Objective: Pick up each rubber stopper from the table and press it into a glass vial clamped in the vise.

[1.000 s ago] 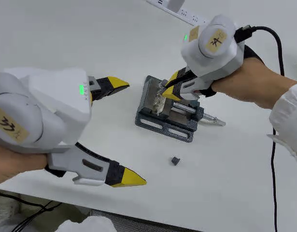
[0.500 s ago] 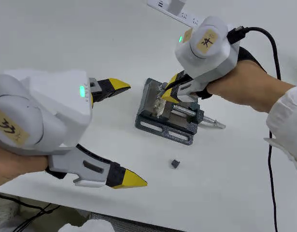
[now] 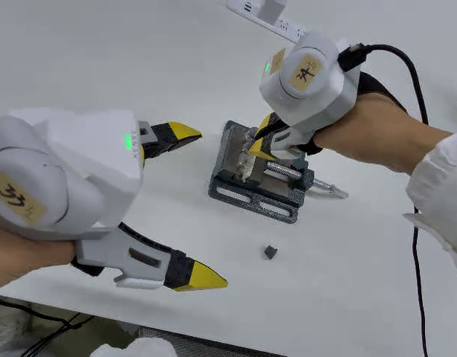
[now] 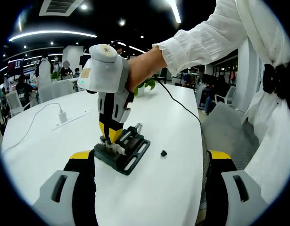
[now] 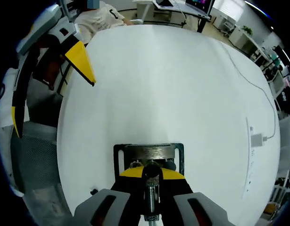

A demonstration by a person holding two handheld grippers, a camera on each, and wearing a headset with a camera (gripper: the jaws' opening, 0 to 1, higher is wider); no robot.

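White table [image 3: 79, 59] all over; left gripper [image 3: 198, 206] at 9 o'clock with its yellow-tipped jaws spread wide, nothing in them; dark vise [image 3: 252, 195] mid-table with a glass vial [image 3: 243, 165] clamped in it; one loose rubber stopper [image 3: 270, 251] lies at 5 o'clock from the vise, apart from it; right gripper [image 3: 255, 141] comes in from 1 o'clock, tips pressed nearly together right over the vial; can't tell if a stopper's pinched in there tbh
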